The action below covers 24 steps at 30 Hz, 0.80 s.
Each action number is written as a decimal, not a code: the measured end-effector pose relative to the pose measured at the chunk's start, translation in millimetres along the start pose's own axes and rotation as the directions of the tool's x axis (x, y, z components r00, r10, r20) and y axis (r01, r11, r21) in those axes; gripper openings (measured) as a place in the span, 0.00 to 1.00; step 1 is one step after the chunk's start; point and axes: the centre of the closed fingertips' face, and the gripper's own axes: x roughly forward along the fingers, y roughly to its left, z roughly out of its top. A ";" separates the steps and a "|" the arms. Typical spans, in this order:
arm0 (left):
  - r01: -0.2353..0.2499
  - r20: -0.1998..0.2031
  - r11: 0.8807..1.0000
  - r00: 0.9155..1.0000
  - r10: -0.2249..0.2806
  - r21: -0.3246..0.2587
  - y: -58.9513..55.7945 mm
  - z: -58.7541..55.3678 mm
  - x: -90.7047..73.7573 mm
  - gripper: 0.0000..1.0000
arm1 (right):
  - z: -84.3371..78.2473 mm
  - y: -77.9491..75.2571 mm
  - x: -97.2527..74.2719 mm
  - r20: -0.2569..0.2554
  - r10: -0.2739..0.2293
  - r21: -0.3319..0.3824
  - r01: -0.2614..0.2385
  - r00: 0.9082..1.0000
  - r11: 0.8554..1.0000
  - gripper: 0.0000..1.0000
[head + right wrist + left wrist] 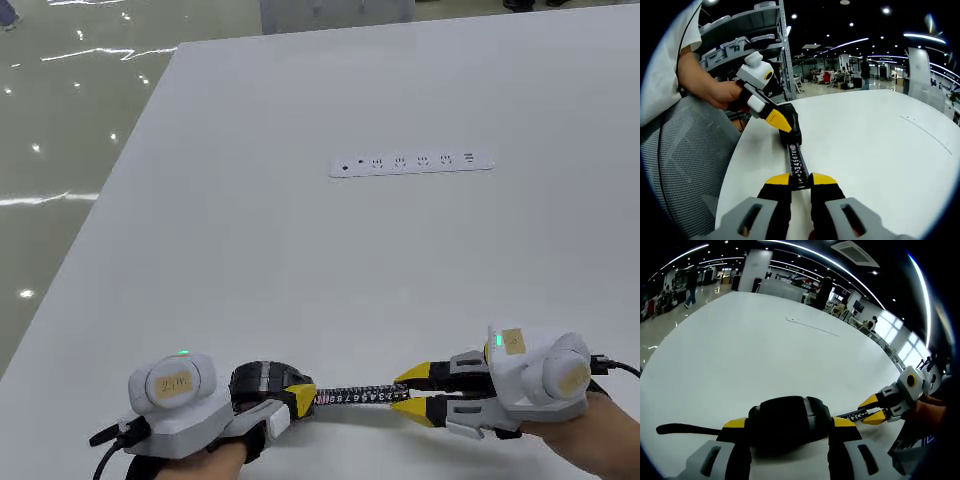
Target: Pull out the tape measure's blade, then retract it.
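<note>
While the left gripper (292,402) clamps the black tape measure (260,381) on the white table (380,270), the right gripper (418,392) pinches the end of its blade (360,396), partly drawn out between them.

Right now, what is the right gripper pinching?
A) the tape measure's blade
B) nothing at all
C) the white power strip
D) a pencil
A: the right gripper is shut on the numbered blade, which runs back to the tape measure clamped in the left gripper.
</note>
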 end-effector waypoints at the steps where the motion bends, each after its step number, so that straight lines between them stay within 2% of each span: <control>1: 0.000 0.001 1.000 1.000 0.000 0.000 0.1 0.2 0.0 0.59 | 0.1 0.2 -0.1 0.000 0.001 0.003 -0.001 1.000 1.000 0.12; 9: -0.002 0.005 1.000 1.000 0.002 -0.015 0.0 0.4 0.2 0.61 | -0.6 0.5 0.1 -0.004 -0.003 -0.010 0.003 1.000 1.000 0.12; 24: -0.037 0.012 0.999 0.999 0.037 -0.011 -0.5 0.9 0.6 0.63 | 1.2 1.5 -1.1 -0.012 -0.020 -0.035 0.020 1.000 0.999 0.12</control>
